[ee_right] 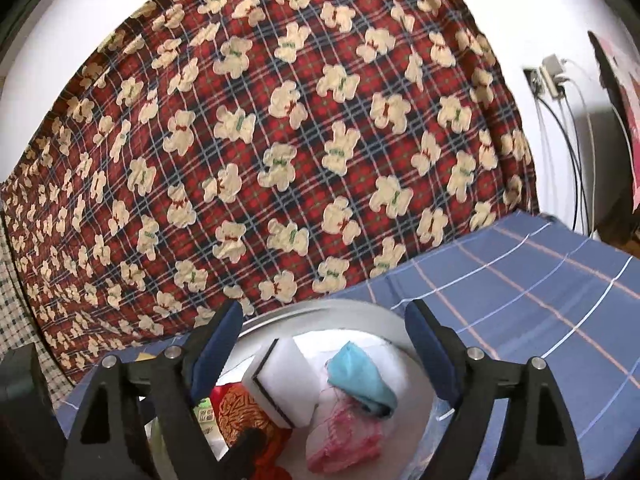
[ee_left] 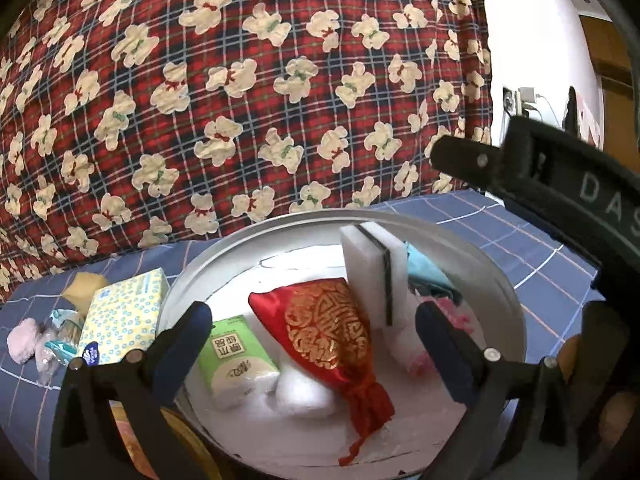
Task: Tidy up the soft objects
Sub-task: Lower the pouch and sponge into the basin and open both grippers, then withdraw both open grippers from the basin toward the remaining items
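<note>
While the red plaid quilt with cream bears (ee_left: 248, 92) fills the upper frame, the round white basin (ee_left: 508, 300) sits low centre on the blue checked sheet (ee_right: 520, 280), collecting the soft things. Inside lie a red-and-gold satin pouch (ee_left: 332, 332), a white sponge block (ee_left: 372, 264), a green tissue pack (ee_left: 236, 356). Lower left, a yellow dotted tissue box (ee_left: 124, 316) waits outside. Left gripper (ee_left: 312, 340) and right gripper (ee_right: 324, 344) both gape wide, holding nothing.

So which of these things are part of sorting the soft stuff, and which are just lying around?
Part of the job:
white tub
red pouch
white sponge
blue cloth
green tissue pack
yellow tissue box
pink puff

Just lying about:
bear-print quilt
wall charger
</note>
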The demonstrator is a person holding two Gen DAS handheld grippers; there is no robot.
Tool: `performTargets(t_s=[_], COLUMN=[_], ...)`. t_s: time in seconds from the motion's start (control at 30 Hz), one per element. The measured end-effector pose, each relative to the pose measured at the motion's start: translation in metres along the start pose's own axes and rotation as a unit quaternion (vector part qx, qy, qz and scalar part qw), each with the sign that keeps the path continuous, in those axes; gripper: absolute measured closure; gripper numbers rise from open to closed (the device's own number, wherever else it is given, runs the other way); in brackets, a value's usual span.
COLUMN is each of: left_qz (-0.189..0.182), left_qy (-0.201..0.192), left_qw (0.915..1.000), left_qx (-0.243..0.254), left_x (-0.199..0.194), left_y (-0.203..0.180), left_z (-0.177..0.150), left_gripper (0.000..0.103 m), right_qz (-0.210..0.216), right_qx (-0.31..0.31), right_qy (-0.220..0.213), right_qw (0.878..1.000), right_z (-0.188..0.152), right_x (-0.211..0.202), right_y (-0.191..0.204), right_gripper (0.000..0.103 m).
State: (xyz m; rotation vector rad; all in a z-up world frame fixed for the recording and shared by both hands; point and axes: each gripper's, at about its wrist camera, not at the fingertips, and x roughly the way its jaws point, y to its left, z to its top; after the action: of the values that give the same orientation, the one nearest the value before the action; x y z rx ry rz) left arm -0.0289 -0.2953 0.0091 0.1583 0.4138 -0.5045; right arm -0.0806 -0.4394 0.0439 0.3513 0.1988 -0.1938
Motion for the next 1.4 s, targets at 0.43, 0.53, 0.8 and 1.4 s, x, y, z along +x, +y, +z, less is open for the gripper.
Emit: performTargets(t_s=[0.43,0.53,0.8,1.4], left_qz=[0.008,0.011,0.042,0.096], left_qy=[-0.01,-0.016,-0.055,-0.082], left_qw=[0.9999,0.9998,0.9976,0.992], left_qx=[-0.004,-0.01,-0.007,-0.006], left_x=[-0.004,-0.008,-0.025,-0.045], left_y=[0.003,0.006,0.01,0.022], left_z=[-0.002,-0.003,-0.003,-0.013], left_gripper=[0.0,0.0,0.0,0.0], right_qz=[-0.02,-0.033,-0.067,-0.118], right_qx=[-0.001,-0.01,-0.056,-0.085], right_qy=[-0.025,-0.052,-0.141,-0.142], right_qw=[0.999,0.998,0.986,0.979], right_z=[0.0,0.0,-0.005,-0.015], right_x=[-0.005,-0.011,-0.031,-0.036], right_y=[-0.002,-0.001,0.005,0.018], right_gripper=[0.017,0.016,0.011,0.011])
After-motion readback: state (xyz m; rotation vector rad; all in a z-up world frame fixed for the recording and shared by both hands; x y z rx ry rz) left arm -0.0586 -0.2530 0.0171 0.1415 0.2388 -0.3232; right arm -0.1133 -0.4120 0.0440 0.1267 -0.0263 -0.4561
